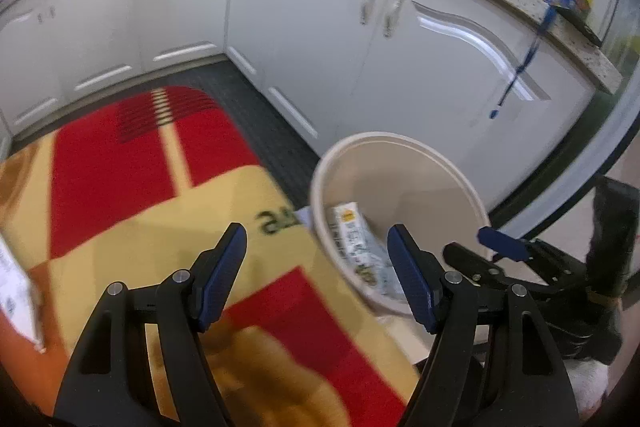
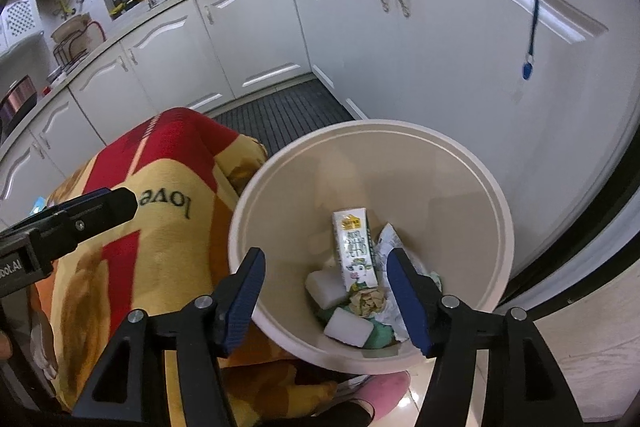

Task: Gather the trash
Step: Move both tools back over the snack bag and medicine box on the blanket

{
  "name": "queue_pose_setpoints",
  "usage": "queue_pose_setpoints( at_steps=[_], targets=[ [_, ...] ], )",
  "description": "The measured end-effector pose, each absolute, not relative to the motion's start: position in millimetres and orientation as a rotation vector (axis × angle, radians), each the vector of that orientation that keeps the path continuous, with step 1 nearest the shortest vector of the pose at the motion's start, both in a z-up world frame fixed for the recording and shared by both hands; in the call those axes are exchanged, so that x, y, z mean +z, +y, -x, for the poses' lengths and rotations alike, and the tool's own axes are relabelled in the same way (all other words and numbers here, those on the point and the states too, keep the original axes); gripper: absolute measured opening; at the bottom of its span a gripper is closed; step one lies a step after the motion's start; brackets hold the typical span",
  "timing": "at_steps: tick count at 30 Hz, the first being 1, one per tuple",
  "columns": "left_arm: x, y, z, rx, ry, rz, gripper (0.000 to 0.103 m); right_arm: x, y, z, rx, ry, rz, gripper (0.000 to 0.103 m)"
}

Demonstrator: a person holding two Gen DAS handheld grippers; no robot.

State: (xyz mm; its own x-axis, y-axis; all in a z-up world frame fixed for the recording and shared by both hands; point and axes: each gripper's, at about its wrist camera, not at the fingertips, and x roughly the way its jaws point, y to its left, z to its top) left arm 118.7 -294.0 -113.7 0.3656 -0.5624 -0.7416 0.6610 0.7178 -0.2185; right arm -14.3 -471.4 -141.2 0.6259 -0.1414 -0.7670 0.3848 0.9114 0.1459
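**Both grippers spread wide, nothing held**

The left gripper points forward and slightly down, its two blue-padded fingers splayed far apart with only air between them. In its own view the other tool shows at about 3 o'clock, low on the right edge.

The right gripper tilts downward, its blue pads likewise set wide with nothing clamped. From its camera the left gripper juts in at about 9 o'clock, black arm level, tip pointing toward 3 o'clock. The two tools sit near each other, not touching.
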Motion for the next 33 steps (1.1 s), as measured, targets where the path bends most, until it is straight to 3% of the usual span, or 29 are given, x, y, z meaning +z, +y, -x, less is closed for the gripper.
queue_pose_setpoints(
  at_steps=[33],
  targets=[
    [-93,-133,-112,-0.531,0.844,-0.017,0.072,-100,-344,-24,-0.097,0.796,-0.147,0.068]
  ],
)
